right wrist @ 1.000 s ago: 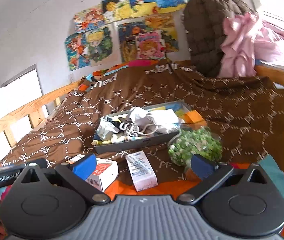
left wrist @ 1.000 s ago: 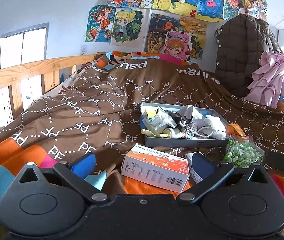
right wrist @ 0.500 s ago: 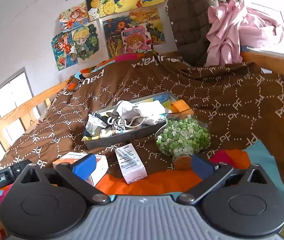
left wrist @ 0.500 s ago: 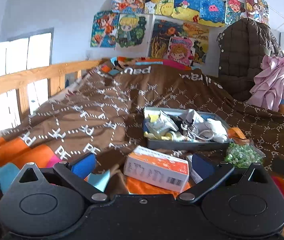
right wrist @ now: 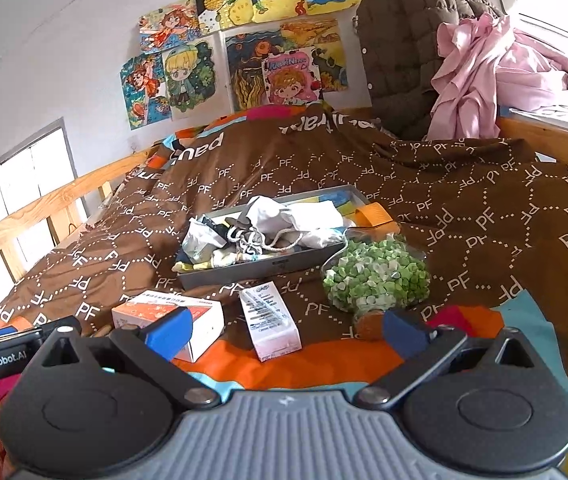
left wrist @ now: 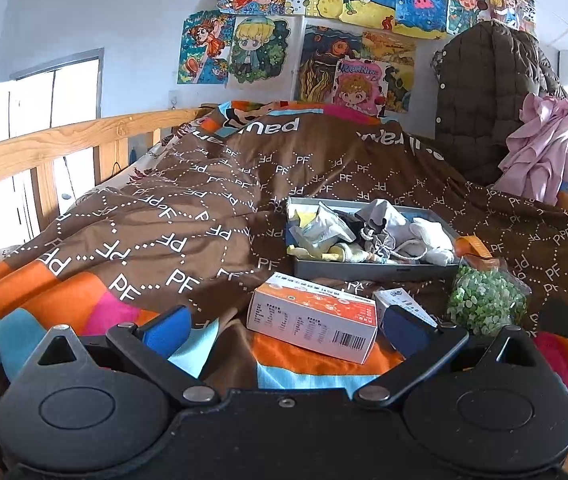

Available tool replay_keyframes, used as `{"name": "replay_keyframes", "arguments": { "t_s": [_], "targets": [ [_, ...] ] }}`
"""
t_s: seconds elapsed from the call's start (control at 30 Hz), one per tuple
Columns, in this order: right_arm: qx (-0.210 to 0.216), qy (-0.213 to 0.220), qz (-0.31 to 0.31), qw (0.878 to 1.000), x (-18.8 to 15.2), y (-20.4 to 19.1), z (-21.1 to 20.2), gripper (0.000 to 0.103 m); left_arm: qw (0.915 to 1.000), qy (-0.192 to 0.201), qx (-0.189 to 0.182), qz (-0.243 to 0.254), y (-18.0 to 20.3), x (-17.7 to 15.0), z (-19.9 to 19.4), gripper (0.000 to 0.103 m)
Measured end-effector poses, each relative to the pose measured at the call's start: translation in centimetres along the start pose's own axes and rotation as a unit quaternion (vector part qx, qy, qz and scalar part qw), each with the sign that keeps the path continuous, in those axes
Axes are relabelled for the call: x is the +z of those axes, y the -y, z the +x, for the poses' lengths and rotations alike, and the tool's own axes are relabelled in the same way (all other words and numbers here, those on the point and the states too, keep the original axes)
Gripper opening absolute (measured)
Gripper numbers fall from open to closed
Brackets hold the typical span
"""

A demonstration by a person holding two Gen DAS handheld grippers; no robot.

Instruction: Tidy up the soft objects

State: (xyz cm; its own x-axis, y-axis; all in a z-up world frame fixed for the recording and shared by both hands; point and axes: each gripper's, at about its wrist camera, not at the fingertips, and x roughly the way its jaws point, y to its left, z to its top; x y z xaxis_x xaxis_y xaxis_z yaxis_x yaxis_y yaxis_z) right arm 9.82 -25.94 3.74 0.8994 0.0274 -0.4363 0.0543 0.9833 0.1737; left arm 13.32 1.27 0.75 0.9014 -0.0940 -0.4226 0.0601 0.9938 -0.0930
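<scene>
I have both grippers hovering low over the bedspread, left gripper and right gripper each spread wide, holding nothing. The soft items, a grey pouch among them, sit heaped in the tray. Just ahead lie an orange box, a white box and a bag of green bits.

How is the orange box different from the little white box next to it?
The orange box has an orange top and looks bigger; the white box is slimmer, white with a pink end. The orange box lies crosswise with its barcode facing the left camera, while the white box points away toward the grey tray. Both lie flat on the blanket, with neither gripper touching them.
</scene>
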Motion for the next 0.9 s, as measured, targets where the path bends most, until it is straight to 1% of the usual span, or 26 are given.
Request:
{"name": "replay_keyframes", "arguments": {
  "t_s": [0.43,0.9],
  "targets": [
    [0.004,-0.020,-0.015,1.000,-0.46,-0.55,0.58,0.103,0.9998,-0.019,0.006,-0.002,-0.04,-0.45,0.29,0.102],
    [0.004,-0.024,-0.021,0.999,-0.76,-0.60,0.79,0.103,0.9997,-0.022,0.008,-0.004,-0.04,-0.61,0.26,0.102]
  ]
}}
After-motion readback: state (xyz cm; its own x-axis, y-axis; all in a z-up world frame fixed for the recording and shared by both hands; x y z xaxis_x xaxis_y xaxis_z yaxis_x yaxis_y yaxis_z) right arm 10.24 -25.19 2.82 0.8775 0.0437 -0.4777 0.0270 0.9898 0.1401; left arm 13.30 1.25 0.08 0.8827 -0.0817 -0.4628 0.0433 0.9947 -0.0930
